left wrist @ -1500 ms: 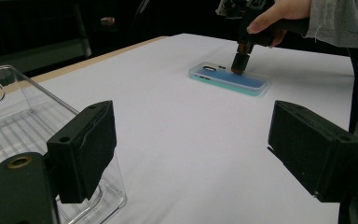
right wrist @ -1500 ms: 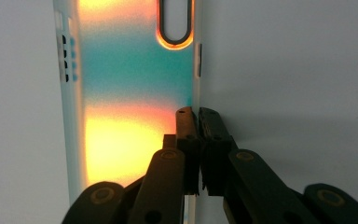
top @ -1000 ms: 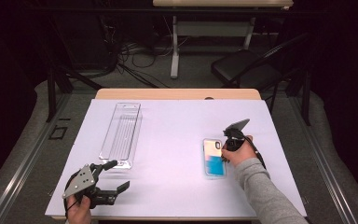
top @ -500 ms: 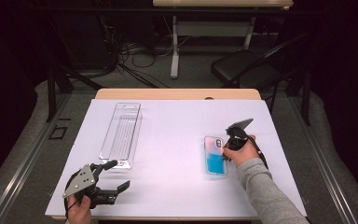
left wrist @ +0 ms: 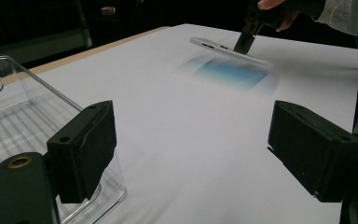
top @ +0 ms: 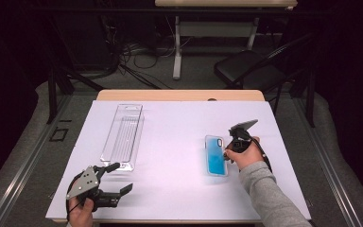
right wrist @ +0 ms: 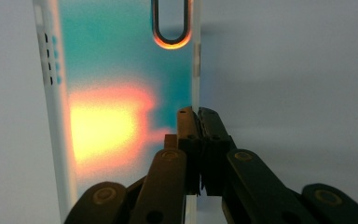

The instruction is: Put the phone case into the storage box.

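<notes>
While my right gripper (right wrist: 196, 116) pinches the long edge of the phone case (top: 215, 155), I think about what could go wrong. Its jaws are pressed together on that thin clear edge, with only the tips on it. The case sits on the right side of the white table (top: 179, 132), with its near part blue. From the left gripper view the case (left wrist: 228, 58) looks tipped up a little on the side I hold, though it is blurry there.

The grip is small. If I lift fast, the case could slip out and flop back down. If I twist my hand, the smooth plastic could slide between the jaws and swing loose. If I squeeze harder, the soft edge might bend.

My left gripper (top: 118, 179) rests at the near left corner, and its jaws are spread wide with nothing between them. The clear tray (top: 124, 135) lies just beyond it, on the left side, well apart from the case. If I carry the case over there, I could bump the tray wall and push the light tray away, since nothing holds it down.
</notes>
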### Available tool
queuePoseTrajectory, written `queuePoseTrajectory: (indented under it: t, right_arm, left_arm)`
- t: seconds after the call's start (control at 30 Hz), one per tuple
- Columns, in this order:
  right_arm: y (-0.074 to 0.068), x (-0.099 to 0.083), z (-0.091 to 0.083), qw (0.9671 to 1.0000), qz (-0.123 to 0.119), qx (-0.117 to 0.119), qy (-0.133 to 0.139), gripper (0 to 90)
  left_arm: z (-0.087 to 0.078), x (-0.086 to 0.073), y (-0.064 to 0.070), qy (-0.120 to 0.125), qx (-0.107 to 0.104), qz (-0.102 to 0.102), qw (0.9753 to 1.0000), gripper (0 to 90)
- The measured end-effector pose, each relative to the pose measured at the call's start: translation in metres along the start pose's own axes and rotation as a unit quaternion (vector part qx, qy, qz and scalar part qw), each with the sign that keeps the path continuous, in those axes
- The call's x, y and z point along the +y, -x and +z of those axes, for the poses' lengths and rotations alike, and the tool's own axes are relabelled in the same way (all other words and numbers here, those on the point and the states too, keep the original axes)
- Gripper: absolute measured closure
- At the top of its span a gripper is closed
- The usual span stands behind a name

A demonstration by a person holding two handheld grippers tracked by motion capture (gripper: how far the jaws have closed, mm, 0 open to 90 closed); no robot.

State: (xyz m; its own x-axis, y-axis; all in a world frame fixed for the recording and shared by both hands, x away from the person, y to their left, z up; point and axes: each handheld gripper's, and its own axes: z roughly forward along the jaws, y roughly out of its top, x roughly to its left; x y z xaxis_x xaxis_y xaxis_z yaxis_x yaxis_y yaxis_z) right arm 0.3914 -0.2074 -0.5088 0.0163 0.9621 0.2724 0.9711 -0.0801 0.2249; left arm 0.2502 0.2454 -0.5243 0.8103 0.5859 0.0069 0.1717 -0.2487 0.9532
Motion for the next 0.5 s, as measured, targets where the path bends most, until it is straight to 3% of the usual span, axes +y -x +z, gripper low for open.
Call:
queuePoseTrajectory:
  t: [0.03, 0.27, 0.5]
  right_arm:
    - [-0.0015, -0.0017, -0.0019, 0.9998, -0.003, 0.01, 0.014, 89.0]
    - [-0.0036, -0.0042, -0.0075, 0.9992, -0.017, 0.017, 0.031, 88.9]
    - [-0.0023, -0.0116, -0.0116, 0.9957, -0.039, 0.039, 0.074, 89.0]
  left_arm:
    - [0.0, 0.0, -0.0002, 0.0, 0.001, -0.001, 1.0, 15.6]
    - [-0.0001, -0.0001, -0.0004, 0.001, 0.004, -0.004, 1.0, 15.6]
    - [0.0007, 0.0001, -0.001, 0.001, -0.001, -0.013, 0.9999, 15.6]
